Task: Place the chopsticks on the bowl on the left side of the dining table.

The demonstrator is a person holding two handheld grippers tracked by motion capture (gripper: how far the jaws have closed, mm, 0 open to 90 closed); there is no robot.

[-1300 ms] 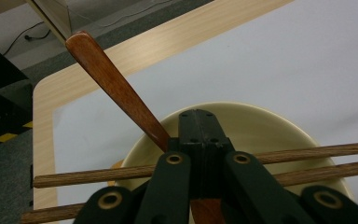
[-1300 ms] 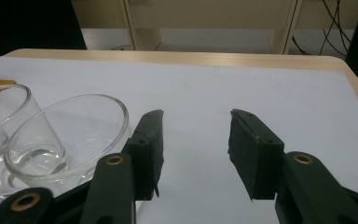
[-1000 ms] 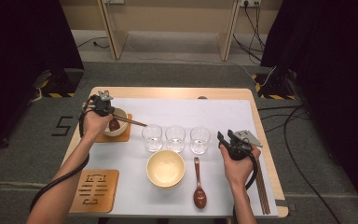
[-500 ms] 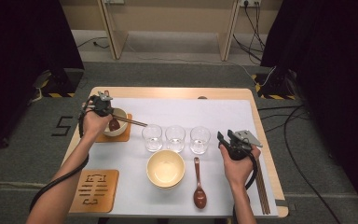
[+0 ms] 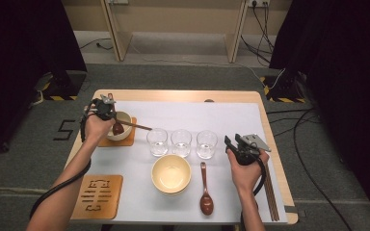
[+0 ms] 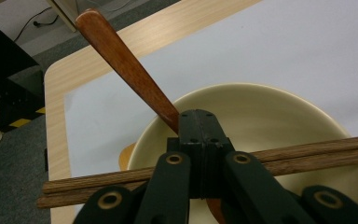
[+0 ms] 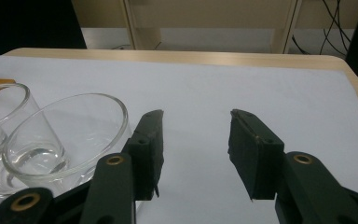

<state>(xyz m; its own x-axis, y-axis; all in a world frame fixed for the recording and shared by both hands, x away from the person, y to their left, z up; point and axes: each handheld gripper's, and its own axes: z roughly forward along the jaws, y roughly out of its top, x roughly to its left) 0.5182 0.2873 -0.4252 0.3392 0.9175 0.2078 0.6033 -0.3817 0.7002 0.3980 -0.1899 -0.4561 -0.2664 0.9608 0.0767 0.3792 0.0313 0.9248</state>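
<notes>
Near the table's (image 5: 231, 96) left edge a small bowl (image 5: 123, 126) is set on a mat (image 5: 128, 139), with a pair of chopsticks (image 5: 137, 125) laid across its rim. Three glasses (image 5: 181, 142) are lined up across the middle, and a larger bowl (image 5: 171, 174) is placed before them with a spoon (image 5: 205, 192) at its right. A second mat (image 5: 98, 196) is found at the front left corner and more chopsticks (image 5: 270, 190) along the right edge.

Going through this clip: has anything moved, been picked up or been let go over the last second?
Nothing visibly changed. The left gripper is shut on the wooden spoon over the small bowl, with the chopsticks lying across that bowl's rim. The right gripper is open and empty beside the glasses. The large bowl and second spoon lie as before.
</notes>
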